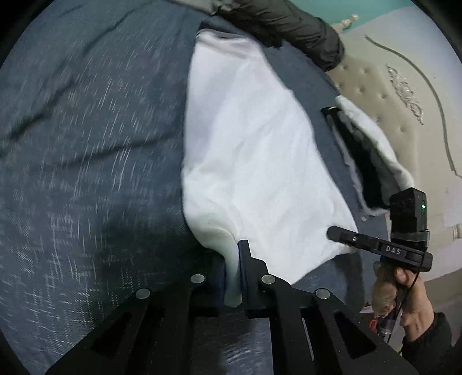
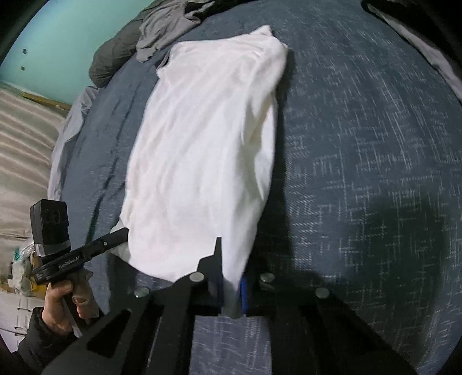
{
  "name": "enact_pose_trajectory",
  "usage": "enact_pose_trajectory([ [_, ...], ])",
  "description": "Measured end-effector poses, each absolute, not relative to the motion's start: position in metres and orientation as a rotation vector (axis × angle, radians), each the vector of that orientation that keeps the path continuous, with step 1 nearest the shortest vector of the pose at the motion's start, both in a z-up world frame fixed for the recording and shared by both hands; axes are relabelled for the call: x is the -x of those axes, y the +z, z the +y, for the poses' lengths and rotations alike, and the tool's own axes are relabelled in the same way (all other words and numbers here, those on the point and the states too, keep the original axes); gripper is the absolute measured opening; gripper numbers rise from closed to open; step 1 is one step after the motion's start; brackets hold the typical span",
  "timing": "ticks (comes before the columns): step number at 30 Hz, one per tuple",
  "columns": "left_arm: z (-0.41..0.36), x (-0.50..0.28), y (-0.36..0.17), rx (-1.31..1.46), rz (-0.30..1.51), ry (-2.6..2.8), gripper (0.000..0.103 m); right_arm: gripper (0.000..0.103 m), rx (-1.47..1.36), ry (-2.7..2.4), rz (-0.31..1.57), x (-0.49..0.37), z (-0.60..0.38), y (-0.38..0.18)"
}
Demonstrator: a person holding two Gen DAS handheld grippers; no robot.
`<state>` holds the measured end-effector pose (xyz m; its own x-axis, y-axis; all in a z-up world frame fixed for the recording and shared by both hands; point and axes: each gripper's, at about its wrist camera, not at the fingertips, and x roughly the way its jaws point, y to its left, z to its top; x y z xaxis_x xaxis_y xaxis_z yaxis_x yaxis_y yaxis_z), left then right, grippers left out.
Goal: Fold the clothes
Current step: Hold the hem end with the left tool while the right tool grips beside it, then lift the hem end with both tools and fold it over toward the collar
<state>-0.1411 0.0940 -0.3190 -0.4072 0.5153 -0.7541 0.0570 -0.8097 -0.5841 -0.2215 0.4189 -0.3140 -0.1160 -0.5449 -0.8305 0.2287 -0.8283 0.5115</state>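
A white garment (image 1: pixel 254 144) lies folded lengthwise on the blue-grey bedspread (image 1: pixel 86 144). It also shows in the right wrist view (image 2: pixel 202 144) as a long narrow strip. My left gripper (image 1: pixel 232 277) is shut on one near corner of the garment. My right gripper (image 2: pixel 231 285) is shut on the other near corner. The right gripper also shows in the left wrist view (image 1: pixel 340 235), at the garment's edge. The left gripper also shows in the right wrist view (image 2: pixel 118 236), at the garment's left corner.
A dark jacket (image 1: pixel 288 23) lies at the far end of the bed. Grey clothes (image 2: pixel 167 28) are piled there too. A padded beige headboard (image 1: pixel 389 101) stands beside the bed. A black and white item (image 1: pixel 372 161) lies at the bed's edge.
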Motion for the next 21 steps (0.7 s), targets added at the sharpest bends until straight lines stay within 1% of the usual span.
enact_pose_trajectory([
  [4,0.097,0.153,-0.281,1.450,-0.760,2.302,0.008,0.007,-1.582,-1.977,-0.399,0.228,0.424,-0.284],
  [12,0.104,0.197,-0.198,1.329,-0.692,2.354,0.008,0.006,-1.451,-2.028,-0.394,0.263,0.422,-0.207],
  [21,0.100,0.261,-0.119,1.186,-0.688,2.410,0.008,0.006,-1.342,-2.109,-0.372,0.322,0.424,-0.131],
])
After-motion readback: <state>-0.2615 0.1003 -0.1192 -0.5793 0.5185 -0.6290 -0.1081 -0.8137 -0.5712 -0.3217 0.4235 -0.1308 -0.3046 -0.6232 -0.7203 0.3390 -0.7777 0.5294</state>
